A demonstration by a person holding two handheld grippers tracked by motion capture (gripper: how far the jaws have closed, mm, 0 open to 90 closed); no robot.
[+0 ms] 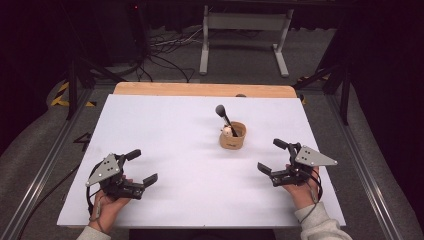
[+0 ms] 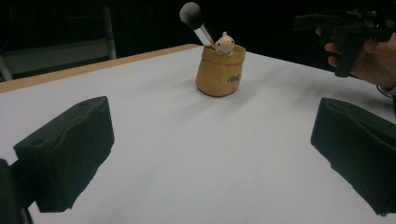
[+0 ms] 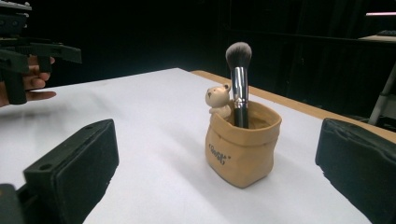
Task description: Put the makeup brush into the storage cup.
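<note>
Dark surroundings are closing in on a white counter (image 1: 165, 150) with a strip of bare wood running along its far edge, and beyond that a grey floor is carrying loose cables and a pale metal stand (image 1: 245, 30).

On the counter, a tan pouch-shaped holder (image 1: 232, 135) is sitting a little right of the middle, nearer the far edge than the near one. From the right gripper view its rolled rim (image 3: 261, 116) is looking soft and creased, and dark lettering is showing on its front. A makeup brush (image 3: 239, 79) is standing in the holder, handle down and dark bristle head up, leaning slightly toward the far left corner in the high view. A small cream bear figure (image 3: 217, 100) is peeking over the holder's rim, touching it, just beside the brush handle.

The left hand-held gripper (image 1: 140, 167) is hovering near the counter's near left corner, held in the person's left hand (image 1: 107, 202); its jaws are standing wide apart and grasping nothing, with bare counter showing between them in the left gripper view. The right hand-held gripper (image 1: 272, 156) is sitting near the near right corner, held in the person's right hand (image 1: 300, 190), a light sleeve (image 1: 317, 225) showing at the wrist. Its jaws are likewise spread and released, and in the right gripper view the holder is sitting between them but well ahead, apart from both. Both hand-held grippers are pointing inward toward the holder, well apart from it and from each other.
</note>
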